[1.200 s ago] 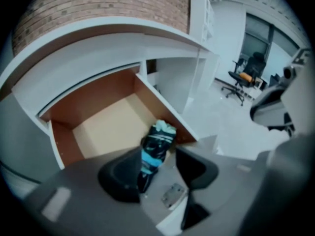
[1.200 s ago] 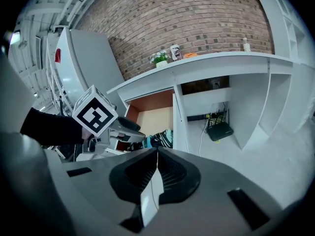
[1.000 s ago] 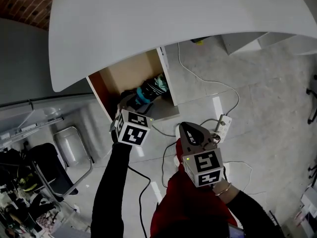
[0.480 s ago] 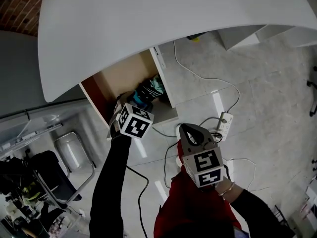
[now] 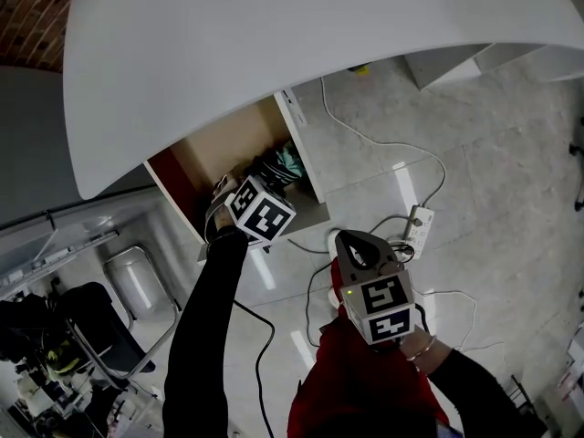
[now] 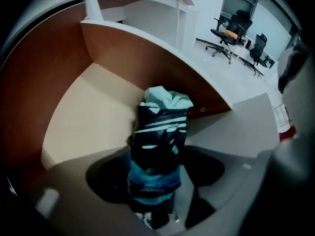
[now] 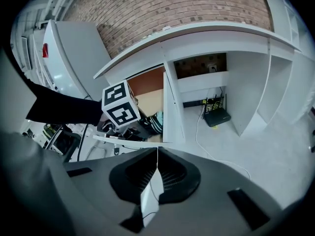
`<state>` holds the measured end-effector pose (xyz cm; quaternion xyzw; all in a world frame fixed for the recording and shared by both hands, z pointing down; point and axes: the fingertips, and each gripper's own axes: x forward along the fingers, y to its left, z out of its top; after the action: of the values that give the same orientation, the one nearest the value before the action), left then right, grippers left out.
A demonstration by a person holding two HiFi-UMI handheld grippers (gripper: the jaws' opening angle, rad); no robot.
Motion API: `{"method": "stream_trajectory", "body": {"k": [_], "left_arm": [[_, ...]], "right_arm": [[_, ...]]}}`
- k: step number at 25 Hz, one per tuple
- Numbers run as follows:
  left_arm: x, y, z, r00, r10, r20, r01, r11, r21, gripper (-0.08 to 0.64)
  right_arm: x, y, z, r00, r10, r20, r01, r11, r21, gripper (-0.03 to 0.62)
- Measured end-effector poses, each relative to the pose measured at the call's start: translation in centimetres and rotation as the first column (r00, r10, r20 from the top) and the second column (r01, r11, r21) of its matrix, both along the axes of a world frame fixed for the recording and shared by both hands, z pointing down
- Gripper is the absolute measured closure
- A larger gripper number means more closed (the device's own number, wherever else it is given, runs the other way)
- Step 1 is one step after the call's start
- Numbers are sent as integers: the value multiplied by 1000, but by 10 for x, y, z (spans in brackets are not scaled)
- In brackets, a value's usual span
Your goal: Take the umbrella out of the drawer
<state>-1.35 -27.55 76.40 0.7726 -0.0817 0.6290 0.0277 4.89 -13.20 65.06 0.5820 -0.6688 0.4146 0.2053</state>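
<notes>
Umbrella (image 6: pixel 160 132) lies in drawer (image 6: pixel 83 127), not lifted. Left hand-held gripper (image 6: pixel 158 183) opening around it, no grip yet. Right hand-held gripper (image 7: pixel 155 173) pressed together, empty.

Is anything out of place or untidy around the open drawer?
Nothing looks spilled or damaged. Only the white power strip and its cables lie loose on the floor beside the drawer; the umbrella sits inside it.

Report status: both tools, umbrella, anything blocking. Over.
Left tool jaws opening around umbrella, no grip. Right tool shut, empty. Umbrella in open drawer. Nothing blocking.
</notes>
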Motion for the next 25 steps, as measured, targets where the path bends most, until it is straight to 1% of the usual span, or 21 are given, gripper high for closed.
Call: {"method": "stream_trajectory", "body": {"k": [4, 9, 15, 19, 21, 25], "left_arm": [[-2, -2, 13, 998, 39, 49, -39, 999, 15, 241], [-1, -5, 24, 994, 57, 94, -60, 998, 28, 241], [-1, -5, 29, 991, 73, 112, -84, 992, 96, 241], [-2, -9, 30, 987, 70, 142, -91, 985, 147, 244], [-2, -9, 30, 986, 73, 150, -97, 983, 158, 261], [-3, -6, 24, 986, 89, 140, -110, 983, 144, 298]], "right_arm": [[4, 2, 3, 1000, 22, 4, -22, 1000, -17, 584], [5, 2, 5, 1000, 25, 7, -24, 999, -24, 584], [2, 2, 8, 1000, 16, 9, -15, 1000, -26, 584], [2, 5, 8, 1000, 7, -1, -7, 999, -34, 584], [5, 6, 7, 1000, 11, -8, -12, 999, -40, 584], [8, 7, 2, 1000, 17, -18, -17, 999, -34, 584]]}}
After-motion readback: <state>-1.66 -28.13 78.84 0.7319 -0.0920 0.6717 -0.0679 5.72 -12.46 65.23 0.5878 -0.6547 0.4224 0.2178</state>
